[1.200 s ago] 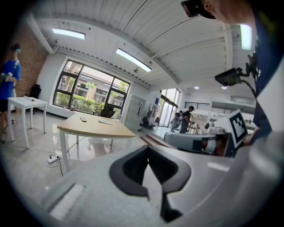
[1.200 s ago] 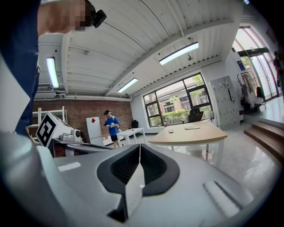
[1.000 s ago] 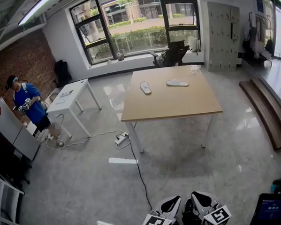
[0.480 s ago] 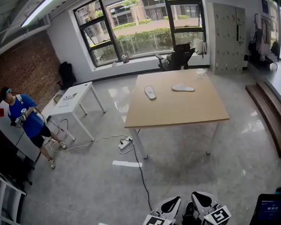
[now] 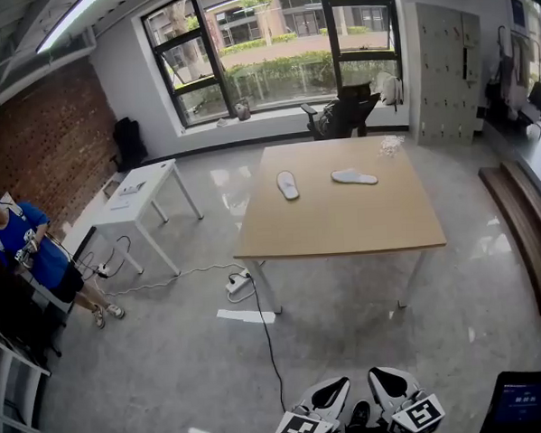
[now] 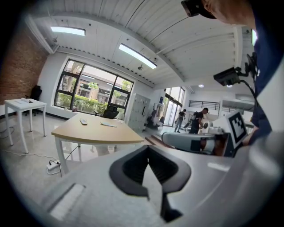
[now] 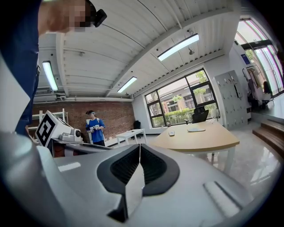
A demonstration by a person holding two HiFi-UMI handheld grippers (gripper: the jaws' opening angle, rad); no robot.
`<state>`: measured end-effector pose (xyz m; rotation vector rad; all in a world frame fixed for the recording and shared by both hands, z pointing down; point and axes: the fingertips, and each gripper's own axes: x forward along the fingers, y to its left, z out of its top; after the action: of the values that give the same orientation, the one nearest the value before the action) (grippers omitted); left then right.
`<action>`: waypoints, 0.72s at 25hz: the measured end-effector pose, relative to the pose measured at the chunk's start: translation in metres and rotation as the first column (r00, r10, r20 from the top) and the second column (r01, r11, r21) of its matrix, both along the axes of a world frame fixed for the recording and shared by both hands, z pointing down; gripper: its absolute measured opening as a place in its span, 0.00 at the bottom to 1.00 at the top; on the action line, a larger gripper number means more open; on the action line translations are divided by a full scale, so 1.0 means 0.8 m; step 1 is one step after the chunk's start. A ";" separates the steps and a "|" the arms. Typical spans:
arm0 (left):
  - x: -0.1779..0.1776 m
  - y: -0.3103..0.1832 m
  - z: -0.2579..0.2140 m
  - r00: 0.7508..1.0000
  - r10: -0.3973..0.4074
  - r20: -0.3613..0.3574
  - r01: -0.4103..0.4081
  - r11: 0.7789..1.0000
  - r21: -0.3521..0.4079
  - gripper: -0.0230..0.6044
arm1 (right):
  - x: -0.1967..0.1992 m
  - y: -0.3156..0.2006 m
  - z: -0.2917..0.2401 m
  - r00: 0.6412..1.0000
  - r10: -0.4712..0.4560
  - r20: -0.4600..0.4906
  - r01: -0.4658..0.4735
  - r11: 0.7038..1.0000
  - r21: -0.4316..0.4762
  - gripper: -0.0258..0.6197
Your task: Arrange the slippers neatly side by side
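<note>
Right now both pairs of jaws are sitting pressed together, gripping nothing: the left gripper (image 6: 149,153) and the right gripper (image 7: 140,150) are hanging side by side, pointing almost level. Just ahead of the tips, a black cable (image 5: 269,342) is trailing over the grey floor (image 5: 152,371) to a power strip (image 5: 237,282) by the near left leg of the wooden table (image 5: 343,225). Far ahead of the jaws, on the table's far half, the lengthwise slipper (image 5: 288,185) and the crosswise slipper (image 5: 353,177) are lying well apart. Off to the jaws' left, a white desk (image 5: 138,195) and a person in blue (image 5: 33,260) are standing.
</note>
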<state>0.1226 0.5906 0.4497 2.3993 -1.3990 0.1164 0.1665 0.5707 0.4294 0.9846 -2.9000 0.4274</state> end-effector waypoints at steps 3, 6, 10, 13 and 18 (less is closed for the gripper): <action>0.008 -0.029 -0.002 1.000 -0.010 0.007 0.010 1.000 0.005 0.04 | 0.007 -0.029 -0.002 1.000 -0.012 0.002 0.012 1.000 0.004 0.06; 0.015 -0.054 -0.006 1.000 -0.021 0.012 0.021 1.000 0.008 0.04 | 0.014 -0.055 -0.005 1.000 -0.019 0.003 0.019 1.000 0.006 0.06; 0.031 -0.096 -0.007 0.999 -0.036 0.020 0.036 0.999 0.014 0.04 | 0.029 -0.098 -0.005 0.999 -0.033 0.014 0.033 0.999 0.011 0.06; 0.047 -0.122 -0.004 0.999 -0.042 0.030 0.041 0.999 0.016 0.04 | 0.044 -0.126 -0.002 0.999 -0.042 0.022 0.041 0.999 0.011 0.06; 0.047 -0.127 -0.008 0.998 -0.041 0.039 0.041 0.999 0.013 0.04 | 0.045 -0.134 -0.004 0.999 -0.041 0.031 0.041 0.999 0.001 0.06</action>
<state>0.1604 0.4887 0.4430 2.3887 -1.4697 0.1452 0.2025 0.4637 0.4262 0.9251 -2.9422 0.4441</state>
